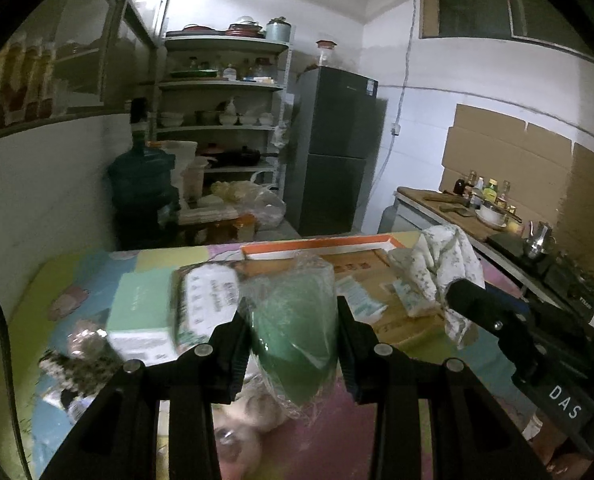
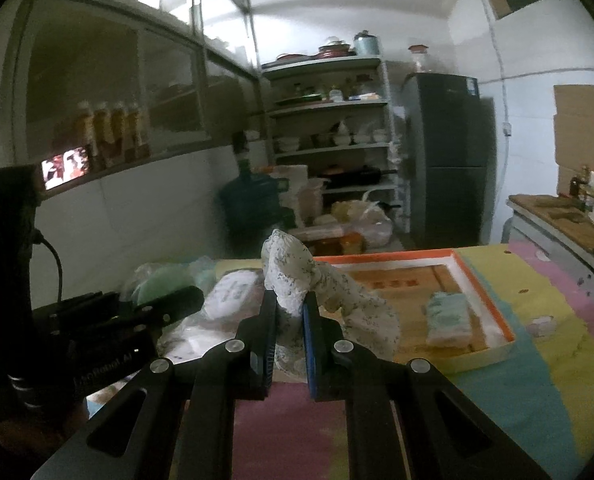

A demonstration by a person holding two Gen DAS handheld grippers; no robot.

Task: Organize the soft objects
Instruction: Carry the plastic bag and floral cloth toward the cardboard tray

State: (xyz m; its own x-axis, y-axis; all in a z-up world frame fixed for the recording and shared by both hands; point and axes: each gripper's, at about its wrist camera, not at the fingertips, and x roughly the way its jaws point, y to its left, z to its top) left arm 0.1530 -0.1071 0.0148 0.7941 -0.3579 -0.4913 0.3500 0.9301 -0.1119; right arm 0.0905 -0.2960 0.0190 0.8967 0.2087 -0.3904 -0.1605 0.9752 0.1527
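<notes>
My left gripper (image 1: 293,320) is shut on a green sponge in clear plastic wrap (image 1: 297,336), lifted over the colourful mat. My right gripper (image 2: 291,312) is shut on a white floral cloth (image 2: 313,284) that droops to the right; the same cloth (image 1: 441,268) shows at the right of the left wrist view, with the right gripper's (image 1: 463,286) black body under it. Ahead lies a shallow orange-rimmed box (image 2: 493,312) with a folded pale green cloth (image 2: 447,320) inside. The left gripper (image 2: 165,300) and its green sponge (image 2: 157,284) appear at the left of the right wrist view.
A pale green carton (image 1: 141,312), a wrapped tissue pack (image 1: 209,300) and a dark speckled scrubber (image 1: 77,364) lie on the mat (image 1: 57,280). Behind stand a water jug (image 1: 143,184), shelves (image 1: 221,128), a fridge (image 1: 333,148) and a counter (image 1: 493,232) with bottles.
</notes>
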